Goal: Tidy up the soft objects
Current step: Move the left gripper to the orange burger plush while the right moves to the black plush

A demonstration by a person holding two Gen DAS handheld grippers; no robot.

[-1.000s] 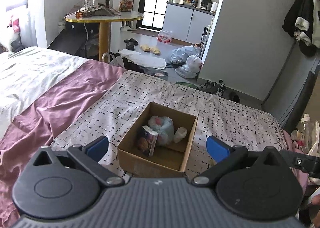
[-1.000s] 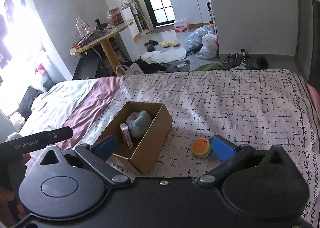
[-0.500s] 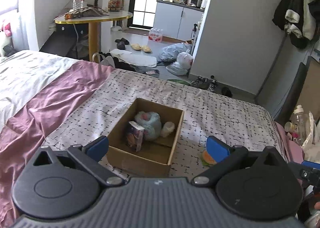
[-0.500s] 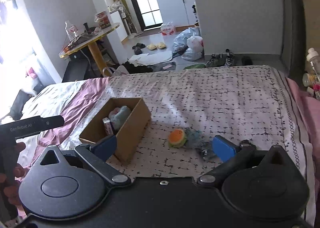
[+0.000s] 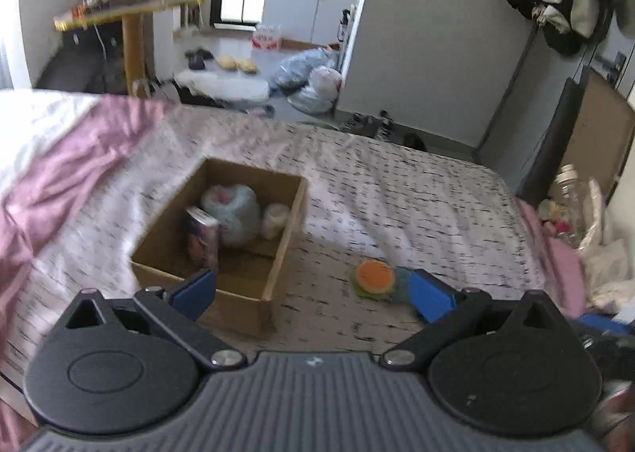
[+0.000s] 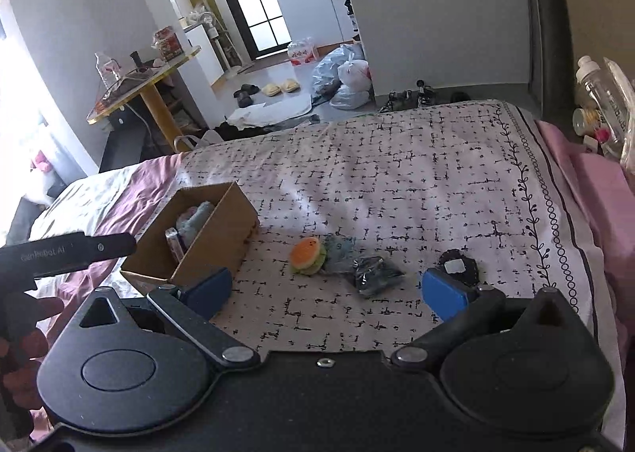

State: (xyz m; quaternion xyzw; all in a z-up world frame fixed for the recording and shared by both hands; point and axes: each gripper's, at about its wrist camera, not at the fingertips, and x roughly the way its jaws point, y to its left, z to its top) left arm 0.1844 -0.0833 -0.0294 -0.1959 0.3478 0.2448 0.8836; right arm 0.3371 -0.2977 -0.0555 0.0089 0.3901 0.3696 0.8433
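risks first: the burger plush [image 6: 307, 255] lies touching a crinkly blue-green bag [image 6: 340, 247] and just beside a dark wrapped bundle [image 6: 373, 273], so a grab w/ the right hand-held gripper [image 6: 324, 290] could catch the wrong thing or drag two at once. the bedspread [image 6: 397, 182] is loose, fingers coming in low may pinch fabric too. the cardboard box [image 6: 216, 231] sits on a soft bed w/ nothing bracing it, so a nudge from the left hand-held gripper [image 5: 313, 291] could tip or slide it. left view is blurred, so aim from there is shaky.

both hand-held grippers are spread wide w/ nothing btwn the blue pads; neither touches anything.

task things: burger plush is small, round, orange top over a green rim, on the bedspread right of the box, apart from it. a dark flat patch w/ a pale square [image 6: 457, 265] lies further right, near the right pad. in the box: a pale blue bundle [image 5: 234, 212], a small printed carton [image 5: 201, 239] standing upright, a little white item [image 5: 274, 218] against the right wall. approx half the box floor is bare, so prob room for the rest.
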